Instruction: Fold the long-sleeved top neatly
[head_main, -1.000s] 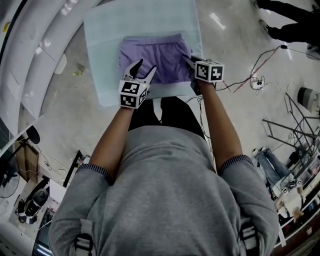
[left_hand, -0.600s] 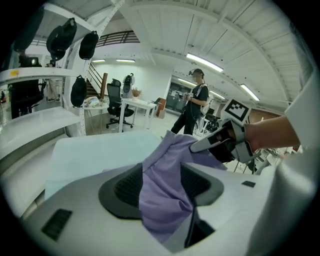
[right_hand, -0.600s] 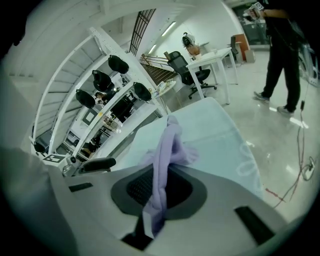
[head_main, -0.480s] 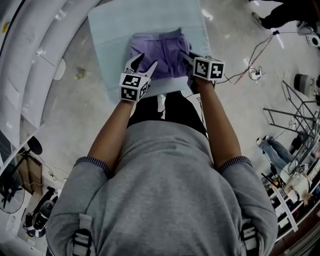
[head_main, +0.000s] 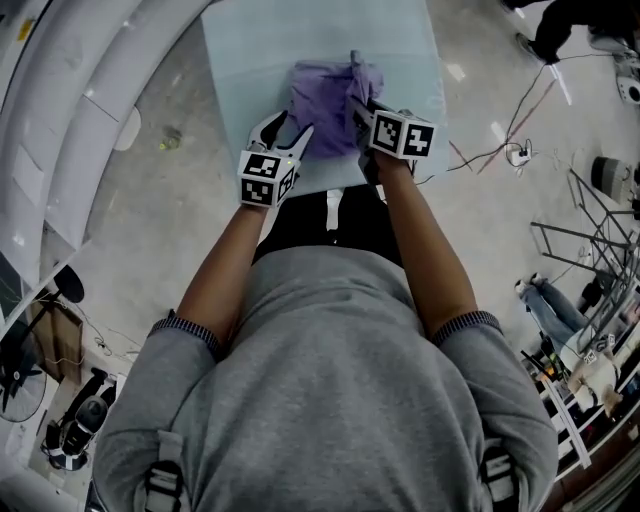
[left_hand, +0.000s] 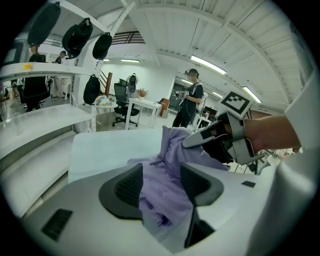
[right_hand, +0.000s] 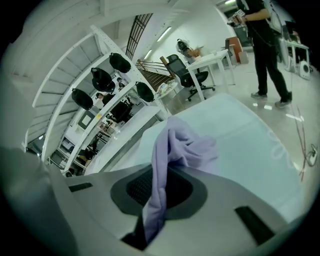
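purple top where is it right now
In the head view, the purple top lies bunched on the pale table, one edge pinched in the right claw.

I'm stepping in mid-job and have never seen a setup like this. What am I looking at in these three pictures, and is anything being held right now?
No robot here: a person holds a two-jaw gripper in each hand. The head view looks down from the person's head; each gripper view rides on that gripper, looking along its jaws. A purple top lies bunched on a pale blue tabletop. The right gripper is shut on a fold of it, held raised. The left gripper is open, with cloth between its jaws but not pinched.
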